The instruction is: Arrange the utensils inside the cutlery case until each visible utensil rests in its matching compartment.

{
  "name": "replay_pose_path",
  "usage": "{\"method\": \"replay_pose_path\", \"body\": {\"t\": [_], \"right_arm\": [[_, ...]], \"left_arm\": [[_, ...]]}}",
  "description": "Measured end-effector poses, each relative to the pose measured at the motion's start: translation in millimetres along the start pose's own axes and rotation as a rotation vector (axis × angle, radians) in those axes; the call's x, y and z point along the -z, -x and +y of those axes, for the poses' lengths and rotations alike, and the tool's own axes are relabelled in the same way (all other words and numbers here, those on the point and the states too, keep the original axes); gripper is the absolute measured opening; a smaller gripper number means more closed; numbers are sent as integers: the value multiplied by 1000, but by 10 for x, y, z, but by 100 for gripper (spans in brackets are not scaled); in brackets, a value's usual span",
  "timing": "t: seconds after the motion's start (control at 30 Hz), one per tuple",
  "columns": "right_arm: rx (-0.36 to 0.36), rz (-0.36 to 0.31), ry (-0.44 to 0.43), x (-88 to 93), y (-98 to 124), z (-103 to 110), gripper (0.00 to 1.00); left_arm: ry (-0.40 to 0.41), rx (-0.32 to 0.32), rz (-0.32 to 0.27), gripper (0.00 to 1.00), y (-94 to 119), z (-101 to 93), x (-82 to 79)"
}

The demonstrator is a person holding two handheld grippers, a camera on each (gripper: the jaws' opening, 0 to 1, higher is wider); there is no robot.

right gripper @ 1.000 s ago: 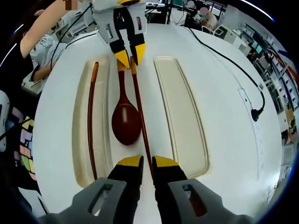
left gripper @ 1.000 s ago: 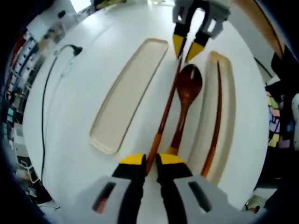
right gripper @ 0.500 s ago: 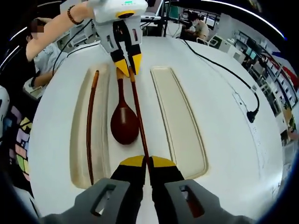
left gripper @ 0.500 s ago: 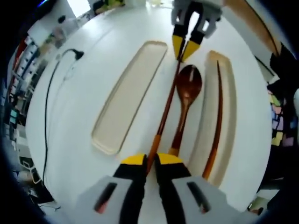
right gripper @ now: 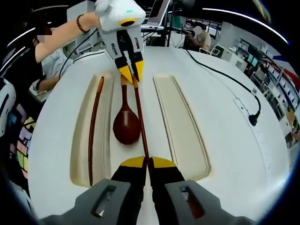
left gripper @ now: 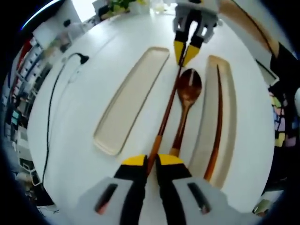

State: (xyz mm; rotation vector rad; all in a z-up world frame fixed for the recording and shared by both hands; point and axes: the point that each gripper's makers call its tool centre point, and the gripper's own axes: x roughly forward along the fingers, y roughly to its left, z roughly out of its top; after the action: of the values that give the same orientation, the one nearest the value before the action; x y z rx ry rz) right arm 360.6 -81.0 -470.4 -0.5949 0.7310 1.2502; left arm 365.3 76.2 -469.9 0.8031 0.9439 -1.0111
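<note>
You've got one chopstick [left gripper: 165,117] pinched at both ends right now: your left gripper [left gripper: 149,161] is closed down on the orange handle end, and your right gripper [right gripper: 148,163] is clamped on the thin tip end. It lies between the empty tray [left gripper: 132,97] and the spoon [left gripper: 185,101], out on the white table [left gripper: 79,117] next to the spoon. The other chopstick [left gripper: 217,117] is already lying in the second tray [left gripper: 228,101], so I'd guess that's where this one goes too. It's a long, skinny, glossy stick, so probably light and stiff but kinda slippery, and it'll want to roll or pivot in the jaws. Holding near both ends like you are seems smart; keep it level when you lift. The spoon looks like smooth wood too, so grab it by the handle, not the bowl.
</note>
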Motion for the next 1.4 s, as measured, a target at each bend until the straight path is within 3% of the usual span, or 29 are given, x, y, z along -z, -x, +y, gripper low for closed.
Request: {"method": "replay_pose_path", "body": {"t": [0.07,0.1,0.2,0.3,0.4,0.77,0.97,1.4], "right_arm": [[2,-7,13,1,2,8,1],[3,-8,13,-4,1,4,1],[5,5,11,-8,-1,19,1],[-14,5,-30,2,11,16,1],[1,8,-16,16,22,-21,1],[78,-25,-15,-133,207,-57,2],[118,-21,-19,-199,297,-34,2],[135,-33,10,-191,367,145,2]], "left_arm": [[11,-3,8,8,-3,15,-6],[57,7,21,8,-2,10,3],[44,43,22,8,-2,16,-3],[25,43,17,8,-2,-4,-7],[11,49,1,7,22,-25,-30],[5,8,-53,7,231,19,-127],[-22,-22,-35,7,278,30,-170],[-46,22,9,6,376,-281,-109]]}}
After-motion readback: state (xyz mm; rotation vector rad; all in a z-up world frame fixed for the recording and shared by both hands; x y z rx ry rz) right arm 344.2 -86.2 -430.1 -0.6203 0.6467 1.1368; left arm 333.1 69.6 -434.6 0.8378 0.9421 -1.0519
